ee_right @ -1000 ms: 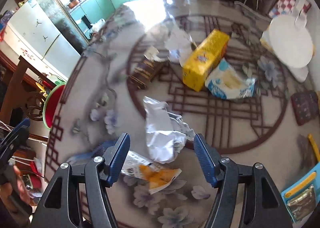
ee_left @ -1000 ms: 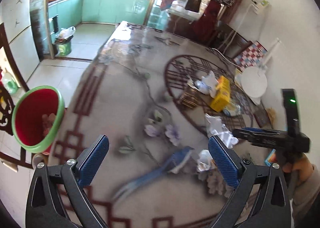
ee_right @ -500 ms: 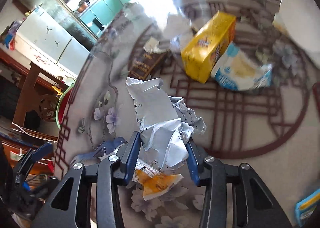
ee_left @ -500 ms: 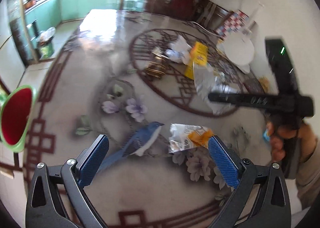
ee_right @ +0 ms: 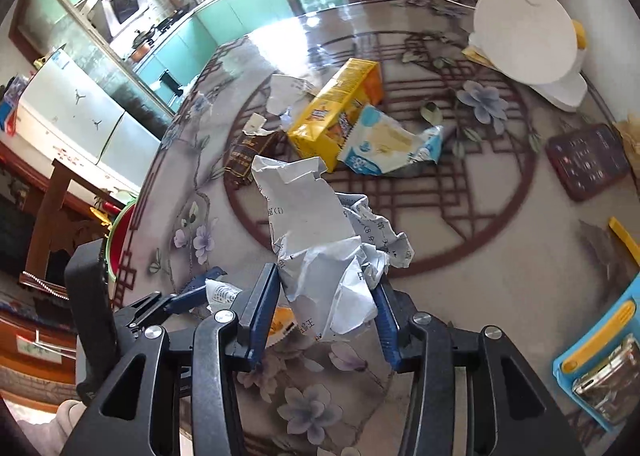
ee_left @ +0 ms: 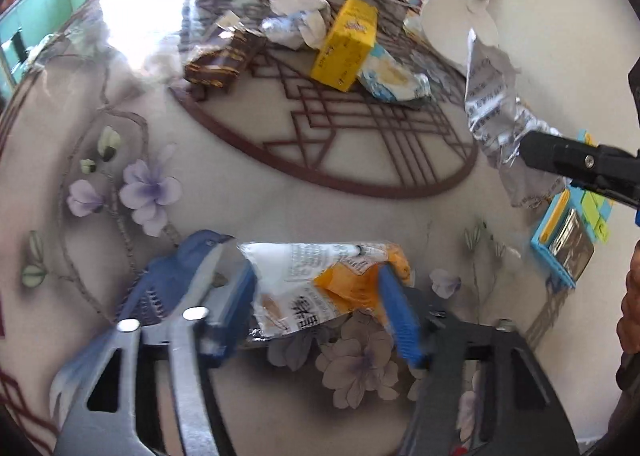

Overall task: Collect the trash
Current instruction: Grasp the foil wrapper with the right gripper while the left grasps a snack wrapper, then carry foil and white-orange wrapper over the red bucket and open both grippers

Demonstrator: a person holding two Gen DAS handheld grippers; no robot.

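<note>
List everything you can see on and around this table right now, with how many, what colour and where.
crumpled paper: 1, white with print, between the right gripper's pads, above the table
snack wrapper: 1, white and orange, on the table between the left gripper's pads
yellow box: 1, yellow, mid-table on the round pattern
blue-white packet: 1, beside the yellow box
brown box: 1, dark brown, left of the yellow box
tissue wad: 1, white, behind the yellow box
calculator: 1, dark red, right side
blue tray: 1, blue with yellow, near right edge
bin: 1, red with green rim, beside the table, left
table: 1, floral pattern
left gripper: 1, blue pads, closing around the wrapper
right gripper: 1, blue pads, gripping the paper
</note>
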